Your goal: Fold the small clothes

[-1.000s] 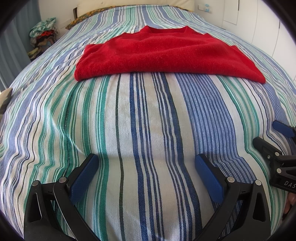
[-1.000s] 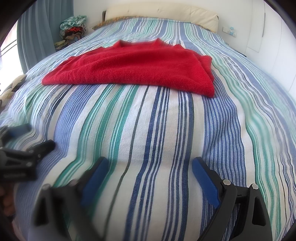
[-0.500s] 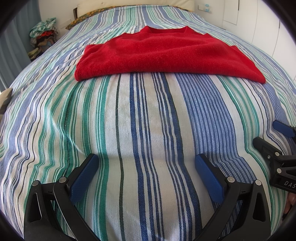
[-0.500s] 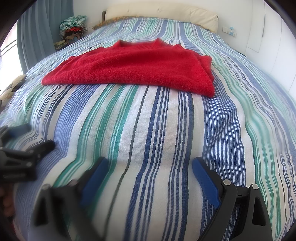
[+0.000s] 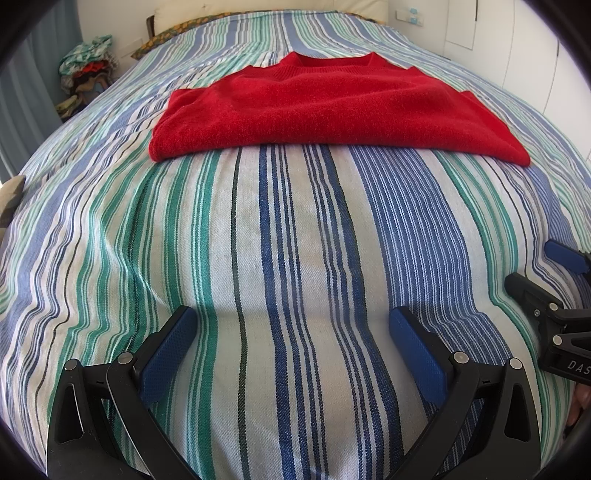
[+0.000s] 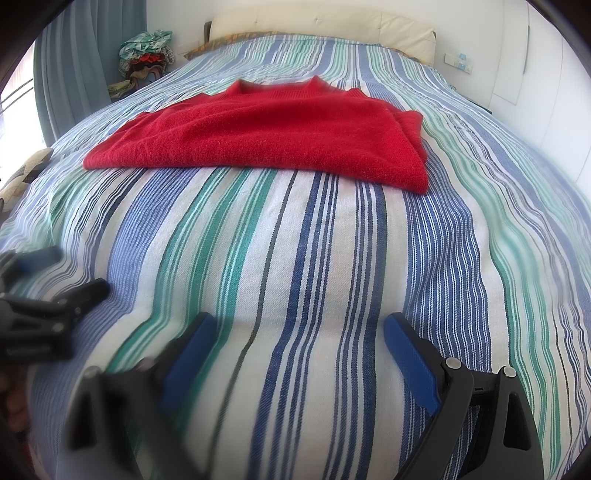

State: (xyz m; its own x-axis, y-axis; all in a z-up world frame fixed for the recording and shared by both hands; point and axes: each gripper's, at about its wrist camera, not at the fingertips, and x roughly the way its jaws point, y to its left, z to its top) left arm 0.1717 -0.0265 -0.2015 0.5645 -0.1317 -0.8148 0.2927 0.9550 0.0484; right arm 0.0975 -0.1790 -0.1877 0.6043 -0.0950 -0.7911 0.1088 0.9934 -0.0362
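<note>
A red knit sweater (image 5: pixel 332 110) (image 6: pixel 266 136) lies folded into a flat wide rectangle in the middle of the bed, its neck towards the headboard. My left gripper (image 5: pixel 291 325) hovers open over bare striped cover, well short of the sweater's near edge, nothing between its blue pads. My right gripper (image 6: pixel 297 332) is open too, over the cover to the right of the left one, also short of the sweater. Each gripper shows at the other view's side edge: the right gripper (image 5: pixel 539 273) and the left gripper (image 6: pixel 70 269).
The bed's cover (image 5: pixel 110 240) has blue, green and white stripes and spreads wide around the sweater. A heap of clothes (image 6: pixel 147 51) sits beyond the bed's far left corner by a curtain (image 6: pixel 59 74). A headboard (image 6: pixel 317 18) and white wall close off the far end.
</note>
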